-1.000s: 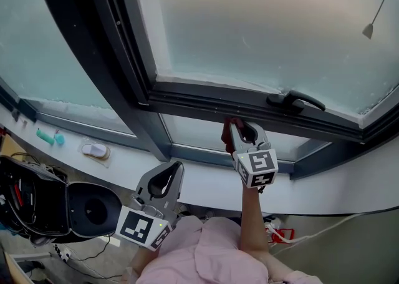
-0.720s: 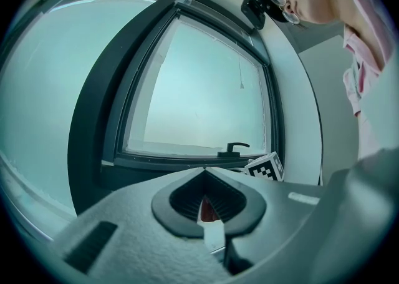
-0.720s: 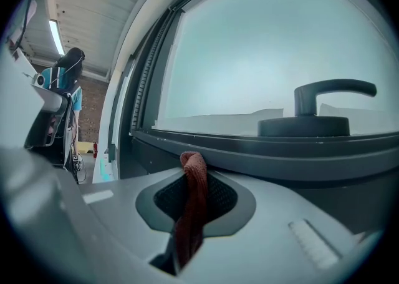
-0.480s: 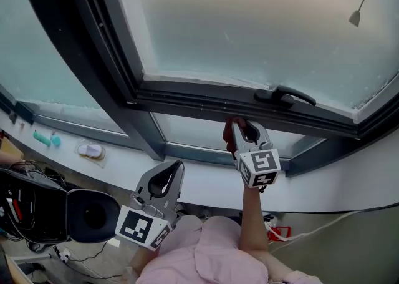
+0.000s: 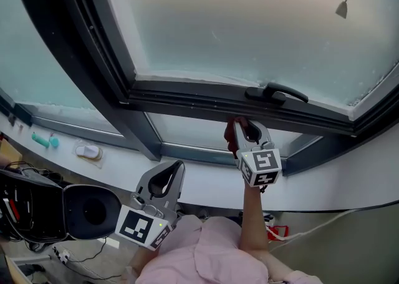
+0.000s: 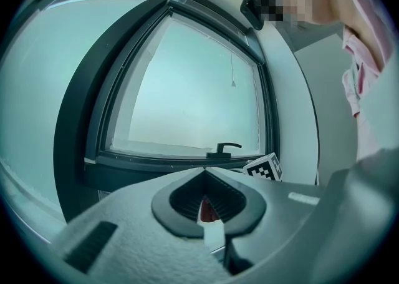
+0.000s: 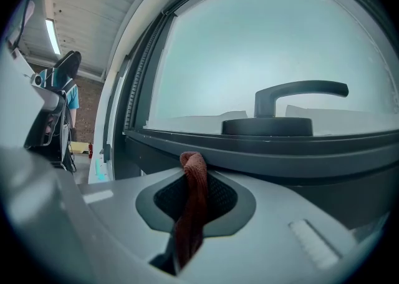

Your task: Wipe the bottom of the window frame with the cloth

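Note:
My right gripper [image 5: 239, 125] is shut on a reddish-brown cloth [image 5: 230, 134] and holds it up against the dark bottom rail of the window frame [image 5: 187, 103], just left of and below the black window handle [image 5: 275, 93]. In the right gripper view the cloth [image 7: 192, 205] hangs bunched between the jaws of the right gripper [image 7: 194, 173], its top touching the underside of the rail [image 7: 293, 159] below the handle [image 7: 299, 92]. My left gripper [image 5: 176, 167] hangs lower, in front of the white sill, shut and holding nothing [image 6: 206, 173].
A white sill [image 5: 206, 180] runs below the window. On its left lie a white mouse-shaped object [image 5: 89, 150] and a teal item [image 5: 43, 141]. A black round device [image 5: 87, 211] and cables [image 5: 293, 233] sit below. A blind cord pull [image 5: 341, 8] hangs at upper right.
The right gripper with the cloth has slid rightwards along the bottom rail, closer to the handle. The head view has shifted a little. The left gripper has stayed put.

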{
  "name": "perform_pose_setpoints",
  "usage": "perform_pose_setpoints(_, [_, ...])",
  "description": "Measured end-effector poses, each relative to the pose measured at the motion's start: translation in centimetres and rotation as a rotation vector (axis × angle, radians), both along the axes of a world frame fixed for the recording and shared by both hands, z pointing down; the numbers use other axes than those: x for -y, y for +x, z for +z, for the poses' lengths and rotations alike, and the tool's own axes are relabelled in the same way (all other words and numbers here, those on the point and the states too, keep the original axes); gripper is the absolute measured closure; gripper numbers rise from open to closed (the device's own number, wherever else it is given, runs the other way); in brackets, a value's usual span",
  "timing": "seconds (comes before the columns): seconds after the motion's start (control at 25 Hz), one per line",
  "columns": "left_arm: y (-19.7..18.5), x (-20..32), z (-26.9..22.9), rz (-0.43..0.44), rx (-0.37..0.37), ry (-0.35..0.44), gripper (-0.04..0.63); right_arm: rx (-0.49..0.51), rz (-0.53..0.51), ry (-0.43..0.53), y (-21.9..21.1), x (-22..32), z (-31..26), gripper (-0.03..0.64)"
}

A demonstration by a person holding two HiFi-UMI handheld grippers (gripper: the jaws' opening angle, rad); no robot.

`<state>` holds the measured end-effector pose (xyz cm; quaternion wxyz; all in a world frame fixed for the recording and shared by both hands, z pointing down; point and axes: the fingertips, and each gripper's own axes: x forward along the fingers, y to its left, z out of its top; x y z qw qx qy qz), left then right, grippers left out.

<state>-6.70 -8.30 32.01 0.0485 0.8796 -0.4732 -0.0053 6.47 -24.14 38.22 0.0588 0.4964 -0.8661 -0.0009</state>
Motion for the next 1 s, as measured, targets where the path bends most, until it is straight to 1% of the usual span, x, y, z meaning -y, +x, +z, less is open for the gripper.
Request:
perform_pose_setpoints(0.52, [1.6,-0.4,0.1,0.009,0.002,0.006,0.597,0.001,0.019,0.002,2.1,-0.1,0.0,0.572])
perform_pose_setpoints(1.0, [2.5,0.2,0.2,0.037,-0.004,0.008,0.597,-0.002,0.054,0.005,3.9,-0.2,0.1,0.572])
